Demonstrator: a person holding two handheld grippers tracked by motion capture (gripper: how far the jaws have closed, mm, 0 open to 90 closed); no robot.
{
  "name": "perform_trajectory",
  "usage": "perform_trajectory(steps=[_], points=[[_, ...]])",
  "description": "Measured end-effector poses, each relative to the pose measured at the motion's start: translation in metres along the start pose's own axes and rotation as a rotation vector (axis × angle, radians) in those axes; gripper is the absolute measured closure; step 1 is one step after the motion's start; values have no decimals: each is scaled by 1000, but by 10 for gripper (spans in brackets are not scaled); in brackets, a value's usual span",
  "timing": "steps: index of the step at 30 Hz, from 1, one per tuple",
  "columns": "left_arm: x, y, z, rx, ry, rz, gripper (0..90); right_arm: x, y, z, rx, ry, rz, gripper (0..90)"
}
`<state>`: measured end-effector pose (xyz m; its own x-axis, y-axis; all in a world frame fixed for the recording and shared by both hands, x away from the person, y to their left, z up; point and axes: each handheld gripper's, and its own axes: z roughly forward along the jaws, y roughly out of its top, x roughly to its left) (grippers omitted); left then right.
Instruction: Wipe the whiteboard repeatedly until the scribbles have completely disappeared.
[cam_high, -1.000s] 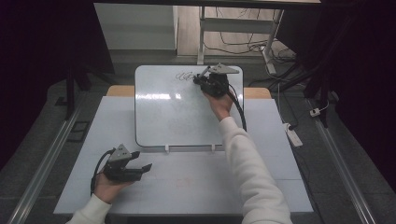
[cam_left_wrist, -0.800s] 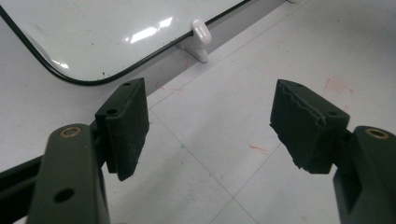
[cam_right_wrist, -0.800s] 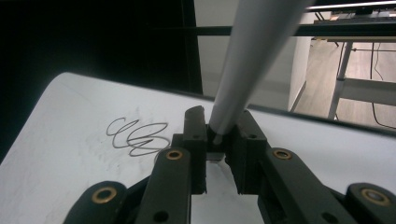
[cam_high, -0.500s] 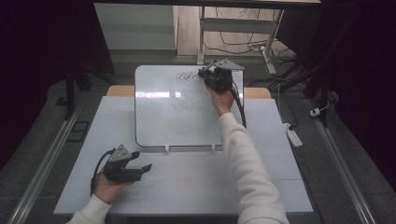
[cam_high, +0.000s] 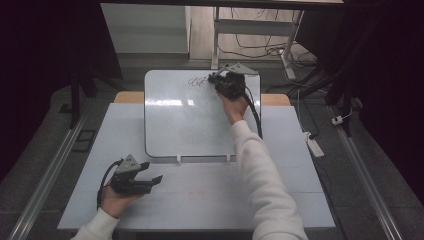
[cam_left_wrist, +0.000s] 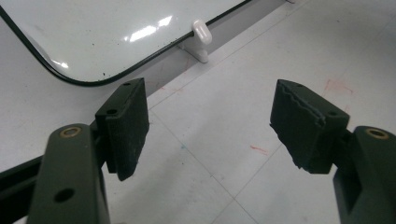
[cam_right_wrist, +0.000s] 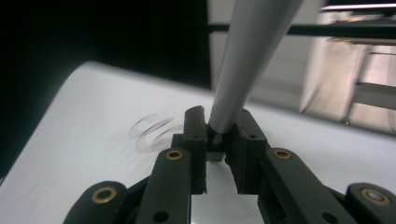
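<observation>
A white whiteboard (cam_high: 185, 120) lies on the pale table (cam_high: 210, 200), with dark looped scribbles (cam_high: 196, 81) near its far edge. My right gripper (cam_high: 214, 79) hovers at that far edge, just right of the scribbles. In the right gripper view it (cam_right_wrist: 219, 135) is shut on a grey marker (cam_right_wrist: 247, 56) that rises steeply out of the jaws, with blurred scribbles (cam_right_wrist: 152, 130) on the board beyond. My left gripper (cam_high: 151, 171) rests on the table near the front left, open. Between its pads (cam_left_wrist: 126, 126) there is only bare table.
White clips (cam_left_wrist: 201, 35) hold the whiteboard's near edge (cam_high: 178, 160). A power strip (cam_high: 315, 145) and cables lie on the floor to the right. A metal desk frame (cam_high: 295, 35) stands beyond the table. Faint red marks (cam_left_wrist: 336, 86) dot the tabletop.
My right gripper has shifted a little toward the board's far edge with the marker in it. The left gripper has stayed where it was.
</observation>
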<state>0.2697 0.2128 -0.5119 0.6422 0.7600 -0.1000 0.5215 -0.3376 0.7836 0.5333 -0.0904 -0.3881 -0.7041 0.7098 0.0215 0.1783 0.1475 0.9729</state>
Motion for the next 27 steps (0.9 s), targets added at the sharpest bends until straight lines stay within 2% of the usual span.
perform_trajectory(steps=[2, 3, 4, 5, 7, 8, 10, 11, 13, 15, 16, 17, 18, 19, 20, 21, 23, 24, 25, 26, 27], points=[[0, 0, 1, 1, -2, 0, 292, 10, -3, 3, 33, 34, -46, 775], [0, 0, 1, 3, -2, 1, 292, 10, -3, 3, 33, 34, -46, 775], [-1, 0, 1, 4, 0, 3, 292, 10, 1, 5, 31, 20, -69, 775], [-1, 0, 1, 4, 0, 3, 292, 7, 3, 4, 13, 1, -57, 775], [-2, 0, 0, 1, 4, 5, 292, -2, 6, 3, -26, -37, -1, 775], [-2, 0, -1, -1, 5, 6, 292, -3, 6, 3, -28, -29, 21, 775], [-1, 0, -1, -2, 4, 1, 292, -1, 4, 4, -19, -22, 20, 775], [0, 0, 0, -1, 2, -1, 292, 14, -3, 9, 16, 38, -25, 774], [0, 0, 1, 3, 0, -2, 292, 22, -4, 12, 41, 50, -67, 775], [-1, 0, 1, 7, 2, 4, 292, 22, -2, 12, 42, 47, -80, 775], [-2, 0, -1, 2, 4, 6, 292, 12, 4, 10, -3, -1, -51, 775], [-2, 0, -1, 2, 4, 6, 292, 7, 6, 10, -20, -23, -30, 775], [-2, 0, -1, -1, 5, 5, 292, 7, 6, 10, -20, -23, -30, 775], [-1, 0, -1, -2, 4, 4, 292, -2, 8, 9, -38, -28, 37, 775], [-1, 0, 0, 1, 4, 3, 292, 0, 8, 10, -38, -30, 35, 775], [0, 0, 0, 1, 3, 1, 292, 4, 7, 11, -30, -20, 16, 774], [0, 0, 1, 3, 1, -1, 292, 18, 3, 17, 9, 42, -34, 774], [0, 0, 1, 3, 1, -1, 292, 18, 3, 17, 9, 42, -34, 774], [0, 0, 1, 4, 1, 0, 292, 24, 1, 19, 30, 56, -67, 774], [0, 0, 0, 4, 3, 2, 292, 24, 4, 21, 27, 47, -81, 774], [-1, 0, -1, 0, 5, 2, 292, 20, 6, 21, 12, 34, -63, 775]])
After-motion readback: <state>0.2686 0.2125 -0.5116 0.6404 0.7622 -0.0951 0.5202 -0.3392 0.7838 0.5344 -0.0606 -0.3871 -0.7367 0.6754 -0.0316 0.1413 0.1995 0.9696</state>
